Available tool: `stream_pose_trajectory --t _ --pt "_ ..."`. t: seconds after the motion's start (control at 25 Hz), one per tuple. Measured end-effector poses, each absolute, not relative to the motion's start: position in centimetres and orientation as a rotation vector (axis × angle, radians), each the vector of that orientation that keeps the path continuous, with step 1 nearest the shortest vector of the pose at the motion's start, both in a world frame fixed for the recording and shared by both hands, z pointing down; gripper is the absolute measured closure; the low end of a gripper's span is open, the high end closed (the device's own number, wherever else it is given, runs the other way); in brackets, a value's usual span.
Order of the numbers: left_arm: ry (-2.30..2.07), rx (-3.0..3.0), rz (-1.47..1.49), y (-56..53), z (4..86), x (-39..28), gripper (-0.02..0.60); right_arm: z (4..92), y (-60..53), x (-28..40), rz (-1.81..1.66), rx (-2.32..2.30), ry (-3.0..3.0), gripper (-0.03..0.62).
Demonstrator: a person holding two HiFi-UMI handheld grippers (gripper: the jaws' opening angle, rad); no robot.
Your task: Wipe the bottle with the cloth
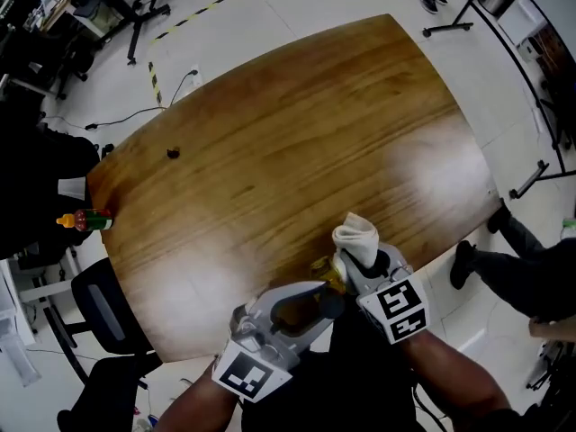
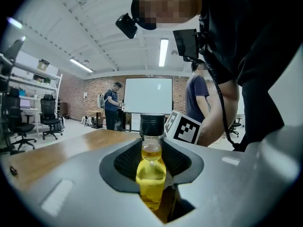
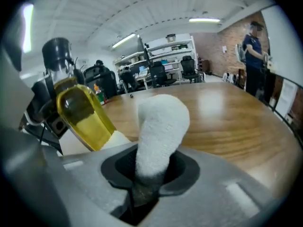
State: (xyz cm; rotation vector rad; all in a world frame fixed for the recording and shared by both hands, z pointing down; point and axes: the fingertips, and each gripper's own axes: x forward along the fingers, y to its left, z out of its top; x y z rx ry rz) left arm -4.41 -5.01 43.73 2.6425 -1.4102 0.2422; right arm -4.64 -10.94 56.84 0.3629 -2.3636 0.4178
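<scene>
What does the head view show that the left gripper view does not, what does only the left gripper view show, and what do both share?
Head view only: the fluffy white cloth clamped in the right gripper, and a small orange, red and green item at the left edge of the brown wooden table. Left gripper view only: the black cap and a white wall screen. Both: the clear glass bottle of yellow liquid gripped by the left gripper, and that table.

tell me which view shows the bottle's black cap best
Left gripper view: the cap sits centred and upright on the bottle. The right gripper view shows it tilted at the left edge; the head view hides it.
</scene>
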Motion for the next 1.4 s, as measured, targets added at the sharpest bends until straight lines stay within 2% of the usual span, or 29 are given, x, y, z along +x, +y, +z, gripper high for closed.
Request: stream_pose_trajectory --t 0.28,0.36,0.6,0.84,1.0,1.4 --pt "-1.424 2.642 0.191 -5.4 43.3 -3.9 0.433 57.4 -10.9 -4.9 0.238 0.134 -2.317 0.52" --pt "-1.425 2.643 0.188 -5.4 43.2 -3.9 0.433 56.2 -12.0 -5.3 0.377 0.07 -2.361 0.52" --pt "-1.427 2.647 0.19 -5.3 43.1 -4.1 0.433 47.8 -16.6 -9.6 1.07 -0.127 -2.445 0.52" --pt "-1.432 2.651 0.213 -5.4 43.1 -3.9 0.434 45.1 -14.0 -14.8 1.326 -0.481 -2.195 0.52" --pt "-1.443 2.654 0.218 -5.3 43.1 -3.7 0.434 48.1 -8.9 -14.5 1.257 -0.639 -1.931 0.52" --pt "-1.456 2.66 0.212 -5.2 43.4 -4.2 0.434 52.7 -5.5 -14.1 0.86 -0.919 -1.9 0.52"
